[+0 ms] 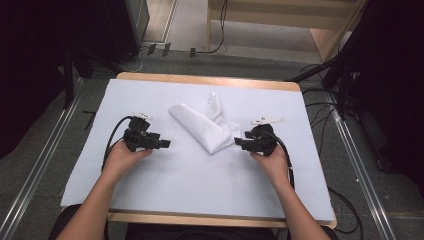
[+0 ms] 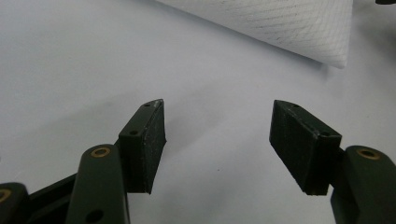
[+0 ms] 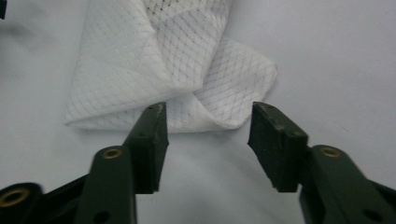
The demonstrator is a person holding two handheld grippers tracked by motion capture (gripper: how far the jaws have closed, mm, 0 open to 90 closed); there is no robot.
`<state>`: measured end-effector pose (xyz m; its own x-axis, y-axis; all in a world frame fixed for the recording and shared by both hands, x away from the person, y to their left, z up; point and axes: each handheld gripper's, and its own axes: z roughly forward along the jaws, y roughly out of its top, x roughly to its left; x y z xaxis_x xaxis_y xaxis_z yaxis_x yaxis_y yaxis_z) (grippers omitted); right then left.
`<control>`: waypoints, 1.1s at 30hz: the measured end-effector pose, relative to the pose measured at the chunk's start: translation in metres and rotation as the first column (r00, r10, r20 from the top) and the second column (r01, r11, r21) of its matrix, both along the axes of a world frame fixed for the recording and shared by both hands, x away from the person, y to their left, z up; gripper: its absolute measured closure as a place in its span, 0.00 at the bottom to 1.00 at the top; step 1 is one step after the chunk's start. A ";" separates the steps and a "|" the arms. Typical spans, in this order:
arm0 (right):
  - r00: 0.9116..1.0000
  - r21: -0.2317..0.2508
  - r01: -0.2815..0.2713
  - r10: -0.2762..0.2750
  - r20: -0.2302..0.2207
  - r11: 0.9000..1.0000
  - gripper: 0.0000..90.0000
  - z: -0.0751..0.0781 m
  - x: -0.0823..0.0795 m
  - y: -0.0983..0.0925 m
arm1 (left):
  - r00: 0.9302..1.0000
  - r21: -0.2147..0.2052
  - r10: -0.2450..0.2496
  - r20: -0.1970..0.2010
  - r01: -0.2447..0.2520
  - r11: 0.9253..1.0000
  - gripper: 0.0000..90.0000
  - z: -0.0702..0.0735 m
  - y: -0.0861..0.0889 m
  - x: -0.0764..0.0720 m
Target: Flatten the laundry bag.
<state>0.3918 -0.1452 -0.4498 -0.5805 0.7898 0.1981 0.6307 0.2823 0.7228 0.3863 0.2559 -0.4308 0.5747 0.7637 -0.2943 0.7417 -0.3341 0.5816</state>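
A folded white cloth [image 1: 205,125] with a fine diamond weave lies in the middle of the white table cover [image 1: 190,175]. My right gripper [image 1: 238,142] rests at the cloth's right corner, pointing left. In the right gripper view the jaws stand apart just short of the cloth's [image 3: 187,70] folded edge, with nothing pinched between the pads [image 3: 154,140]. My left gripper [image 1: 167,144] lies left of the cloth, pointing right, a short gap from it. Its jaws are wide open over bare cover, the cloth's [image 2: 289,28] corner ahead at upper right.
The table cover spans a wooden table [image 1: 210,80]. Cables [image 1: 112,137] trail from both grippers toward the person. Metal rails [image 1: 35,175] run on the floor at both sides, and dark stands [image 1: 345,65] rise at the back right.
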 end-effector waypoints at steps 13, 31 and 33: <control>0.998 0.007 -0.027 0.028 -0.049 1.000 1.00 -0.005 0.014 0.006 | 1.000 -0.004 0.017 0.004 -0.017 1.000 0.41 0.002 0.005 -0.004; 0.997 0.018 -0.007 0.008 -0.072 1.000 1.00 -0.012 0.059 0.023 | 0.999 -0.009 0.047 0.009 -0.047 0.999 0.41 0.002 0.015 -0.010; 0.997 0.003 -0.010 0.010 -0.078 1.000 1.00 -0.014 0.062 0.025 | 0.999 -0.012 0.049 0.005 -0.049 0.999 0.41 0.003 0.016 -0.011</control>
